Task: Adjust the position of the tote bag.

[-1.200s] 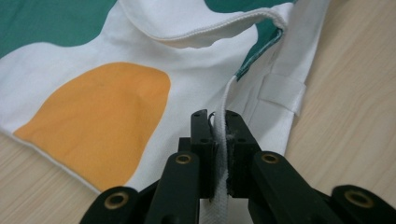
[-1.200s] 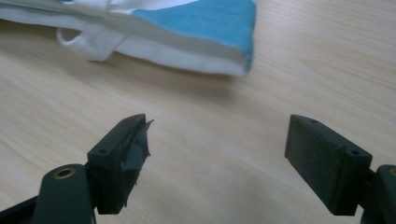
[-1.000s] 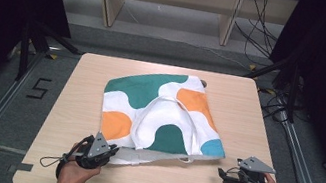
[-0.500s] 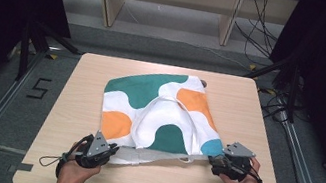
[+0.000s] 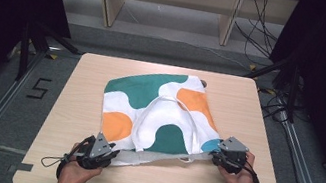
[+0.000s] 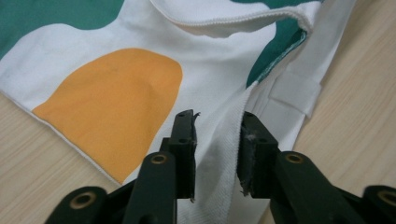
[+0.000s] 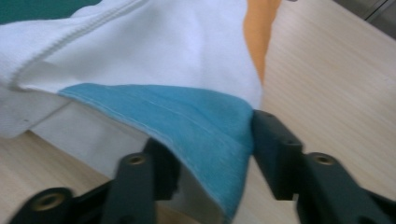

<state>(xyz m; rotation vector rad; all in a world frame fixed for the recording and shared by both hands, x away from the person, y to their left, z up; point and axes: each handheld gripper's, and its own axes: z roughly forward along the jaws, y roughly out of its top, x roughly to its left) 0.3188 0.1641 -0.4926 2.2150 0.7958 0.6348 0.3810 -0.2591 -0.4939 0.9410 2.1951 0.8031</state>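
Bag [image 5: 157,113] flat mid-table [image 5: 268,115], near edge flanked by both grippers: left gripper [image 6: 217,154] with jaws apart astride white hem, right gripper [image 7: 210,154] likewise parted around blue corner [image 7: 196,126].

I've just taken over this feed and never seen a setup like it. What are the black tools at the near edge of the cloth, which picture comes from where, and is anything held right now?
There is no robot arm here: a person holds a two-jaw gripper in each hand. The high view looks down from above the wooden table; the left gripper and the right gripper sit at the near corners of a cloth bag printed in green, orange and white, lying flat with its handles on top. The other two pictures come from cameras riding on each gripper, looking along its black jaws. In the left gripper view, white fabric of the bag's edge lies between the jaws. In the right gripper view, the jaws sit around the bag's blue corner.
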